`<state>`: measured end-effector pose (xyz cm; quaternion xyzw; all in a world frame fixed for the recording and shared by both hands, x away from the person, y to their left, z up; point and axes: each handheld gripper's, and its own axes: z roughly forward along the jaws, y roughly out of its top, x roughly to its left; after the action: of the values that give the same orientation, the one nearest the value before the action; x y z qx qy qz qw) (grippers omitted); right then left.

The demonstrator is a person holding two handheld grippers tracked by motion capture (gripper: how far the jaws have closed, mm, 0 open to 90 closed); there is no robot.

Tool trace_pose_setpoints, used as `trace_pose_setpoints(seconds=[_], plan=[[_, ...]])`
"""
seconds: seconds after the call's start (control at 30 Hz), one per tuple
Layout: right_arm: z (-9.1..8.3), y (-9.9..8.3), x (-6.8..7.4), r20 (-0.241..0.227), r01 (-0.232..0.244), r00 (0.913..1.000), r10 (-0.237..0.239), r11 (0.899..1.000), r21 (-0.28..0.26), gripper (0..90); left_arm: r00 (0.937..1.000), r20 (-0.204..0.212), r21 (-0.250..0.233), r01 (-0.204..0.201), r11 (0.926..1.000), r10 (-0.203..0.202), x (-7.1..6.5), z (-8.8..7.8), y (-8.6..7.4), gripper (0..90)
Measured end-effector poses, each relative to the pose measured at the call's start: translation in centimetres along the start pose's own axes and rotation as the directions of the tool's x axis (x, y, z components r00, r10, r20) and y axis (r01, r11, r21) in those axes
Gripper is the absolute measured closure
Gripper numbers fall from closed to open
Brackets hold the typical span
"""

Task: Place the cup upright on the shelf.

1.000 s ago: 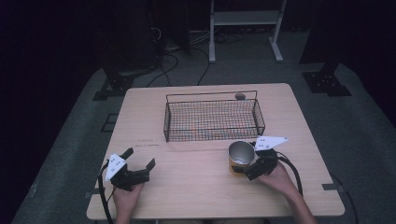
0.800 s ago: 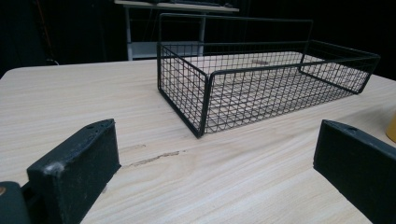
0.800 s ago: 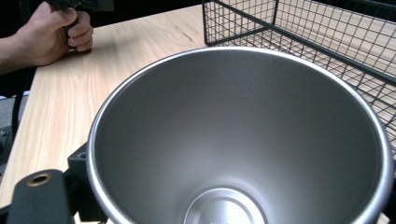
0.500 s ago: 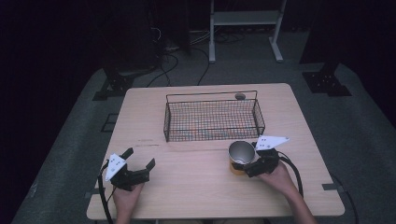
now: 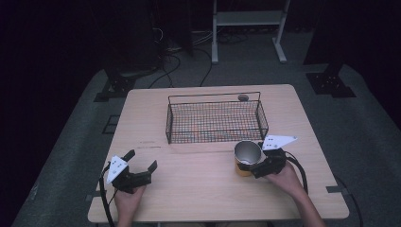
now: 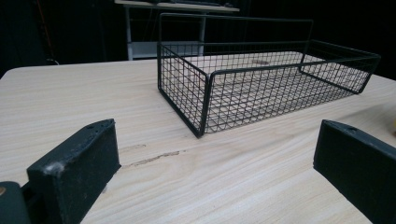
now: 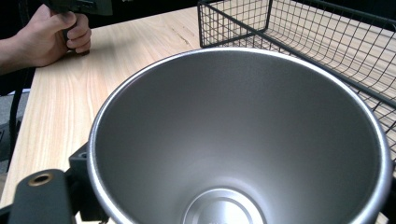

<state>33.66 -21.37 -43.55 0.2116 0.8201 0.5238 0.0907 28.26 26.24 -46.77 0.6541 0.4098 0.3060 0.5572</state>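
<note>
A metal cup (image 5: 247, 153), steel inside and yellow outside, stands upright just in front of the black wire basket (image 5: 213, 118) at its right end. My right gripper (image 5: 255, 166) is shut on the cup's side from the near right. In the right gripper view the cup's mouth (image 7: 238, 135) looms large, with the basket (image 7: 327, 42) just beyond it. My left gripper (image 5: 141, 161) rests open on the table at the near left. Its jaws stand wide apart with nothing between them, and the gripper (image 6: 215, 154) looks toward the basket's near corner (image 6: 205, 102).
A small dark round object (image 5: 243, 97) lies on the table behind the basket. The table's front edge (image 5: 213, 220) runs just behind both hands. A white shelf frame (image 5: 248, 19) and cables are on the floor beyond. The other hand (image 7: 46, 32) appears in the right gripper view.
</note>
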Motion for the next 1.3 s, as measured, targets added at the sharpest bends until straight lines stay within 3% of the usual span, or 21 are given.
trace_pose_setpoints(seconds=[0.8,1.3], plan=[[-2.2,3.1,-1.1,-0.038,-0.007,0.9992,0.006,1.0,-0.022,12.8,1.0,0.001,0.0,0.003,1.0,-0.003,0.0,0.0,0.0,0.0],[-2.3,4.9,-1.9,-0.061,-0.013,0.9981,0.012,1.0,-0.023,12.8,1.0,0.001,0.001,0.003,1.0,-0.003,0.0,0.0,0.0,0.0]])
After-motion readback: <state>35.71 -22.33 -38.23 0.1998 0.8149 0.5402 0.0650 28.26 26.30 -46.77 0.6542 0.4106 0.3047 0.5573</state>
